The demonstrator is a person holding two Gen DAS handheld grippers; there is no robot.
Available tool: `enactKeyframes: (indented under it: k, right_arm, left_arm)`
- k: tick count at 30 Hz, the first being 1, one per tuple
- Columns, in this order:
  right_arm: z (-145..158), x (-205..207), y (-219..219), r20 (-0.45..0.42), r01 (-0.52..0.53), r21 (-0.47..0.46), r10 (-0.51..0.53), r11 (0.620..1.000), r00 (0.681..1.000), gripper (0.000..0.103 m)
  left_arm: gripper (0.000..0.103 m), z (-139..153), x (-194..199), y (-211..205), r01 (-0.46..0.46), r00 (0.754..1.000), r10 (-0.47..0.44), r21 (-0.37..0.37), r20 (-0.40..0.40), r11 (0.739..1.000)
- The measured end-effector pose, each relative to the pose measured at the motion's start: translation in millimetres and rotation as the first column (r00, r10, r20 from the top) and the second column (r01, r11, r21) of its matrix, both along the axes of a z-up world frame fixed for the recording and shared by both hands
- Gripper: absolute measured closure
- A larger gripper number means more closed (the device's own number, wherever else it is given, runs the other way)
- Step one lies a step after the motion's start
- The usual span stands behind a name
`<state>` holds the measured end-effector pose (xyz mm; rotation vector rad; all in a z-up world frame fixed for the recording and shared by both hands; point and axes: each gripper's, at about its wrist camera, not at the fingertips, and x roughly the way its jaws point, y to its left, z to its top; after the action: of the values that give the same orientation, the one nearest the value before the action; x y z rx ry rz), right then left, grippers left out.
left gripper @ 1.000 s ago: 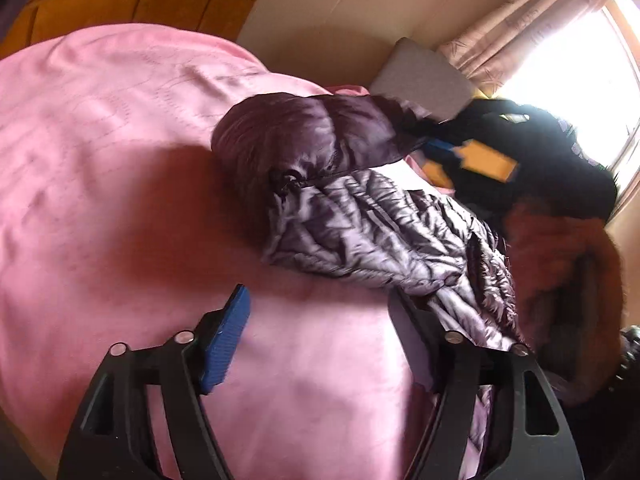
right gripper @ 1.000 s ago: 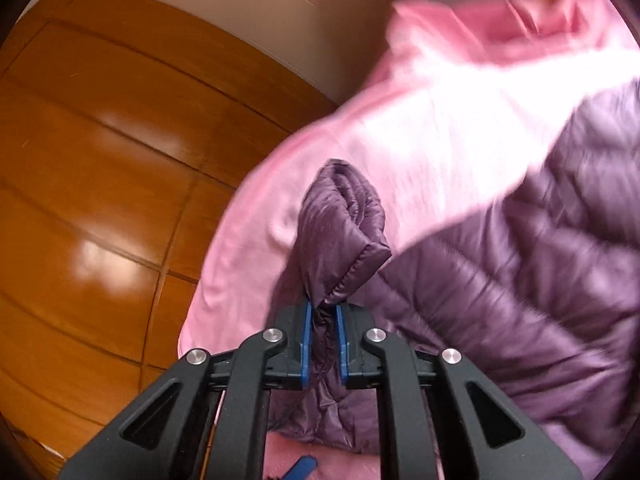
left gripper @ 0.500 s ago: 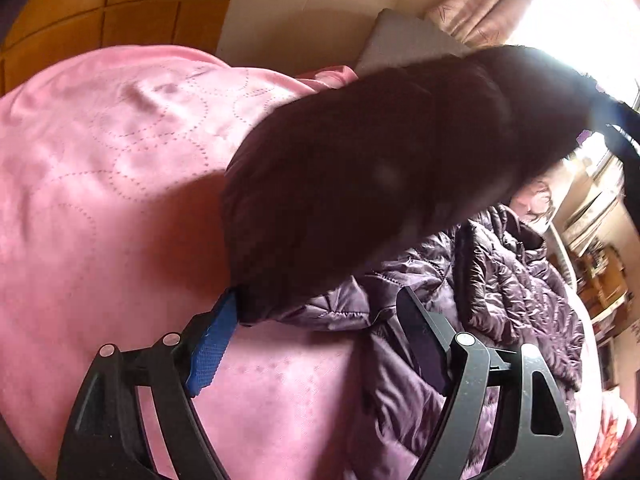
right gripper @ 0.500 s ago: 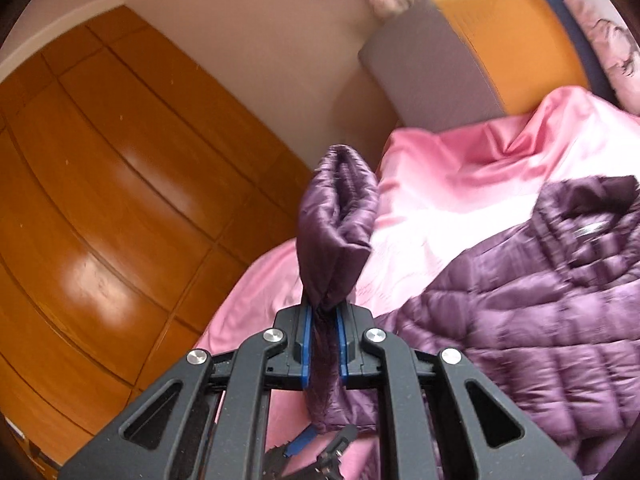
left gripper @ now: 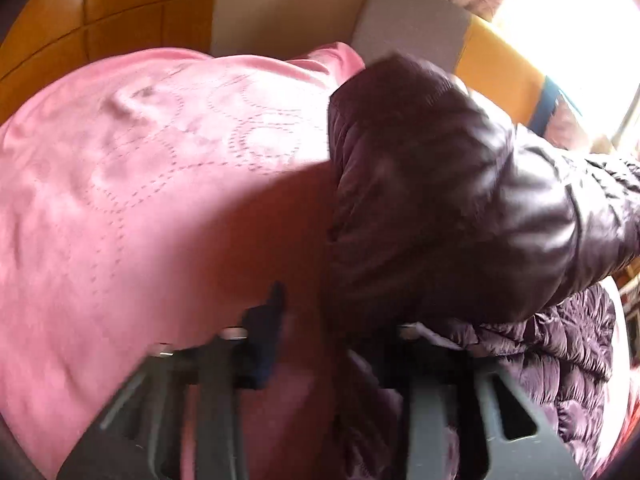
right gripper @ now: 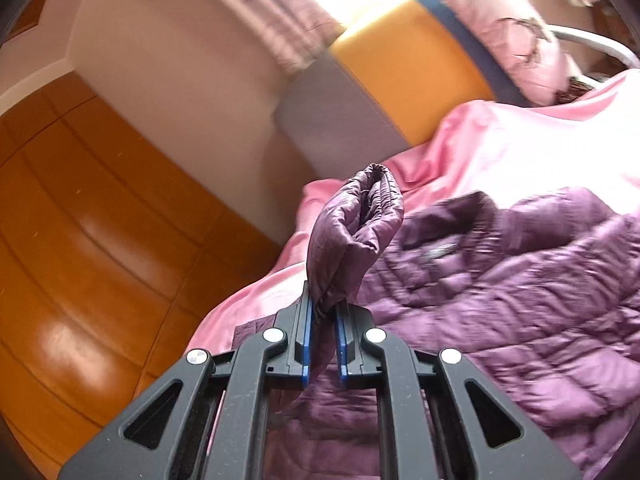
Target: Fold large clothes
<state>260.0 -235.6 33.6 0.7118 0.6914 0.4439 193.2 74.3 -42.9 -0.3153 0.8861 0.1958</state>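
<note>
Item: purple quilted puffer jacket point(right gripper: 520, 300), spread on a pink stitched bedspread point(left gripper: 140, 180). Right gripper point(right gripper: 322, 344): blue pads pressed together on a bunched fold of the jacket, which stands up above the jaws. Left gripper point(left gripper: 320, 344): blurred; jaws have just been closing, a dark jacket fold between them, though whether the pads grip it I cannot tell. Right view only: grey, orange and blue headboard cushion point(right gripper: 400, 72), pink pillow point(right gripper: 512, 48). Left view only: the bedspread's dotted stitching.
</note>
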Motion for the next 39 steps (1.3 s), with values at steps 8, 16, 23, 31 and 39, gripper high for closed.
enactKeyframes:
  k: [8,16,23,31,39]
  right_arm:
    - [-37.4,-19.9,-58.0,-0.079,0.105,-0.068,-0.110,0.992,0.991,0.095]
    - [-92.7,-55.9,-96.9,-0.191,0.180,-0.130,-0.203,0.975,0.960,0.095]
    - [-123.9,-58.3,-108.7,-0.265,0.191,-0.135,-0.221,0.972,0.939,0.095]
    - [-98.0,-68.0,-107.9,-0.240,0.170,-0.211,-0.220,0.963,0.946,0.074]
    - [-55.2,-73.1,-85.2,-0.083,0.200,-0.365,-0.246,0.909,0.966,0.034]
  left_arm:
    - [0.094,5.1,0.9,-35.2,0.114,0.992,-0.120,0.166,0.025,0.980]
    - [0.094,-5.8,10.4,-58.7,0.236,0.972,-0.232,0.243,-0.046,0.941]
    - [0.094,-12.8,11.6,-73.1,0.289,0.957,-0.276,0.269,-0.086,0.919]
    - [0.031,7.3,-13.1,-60.8,0.261,0.965,-0.262,0.197,-0.025,0.945]
    - [0.028,52.2,-23.1,-39.9,0.188,0.968,-0.203,0.111,0.149,0.976]
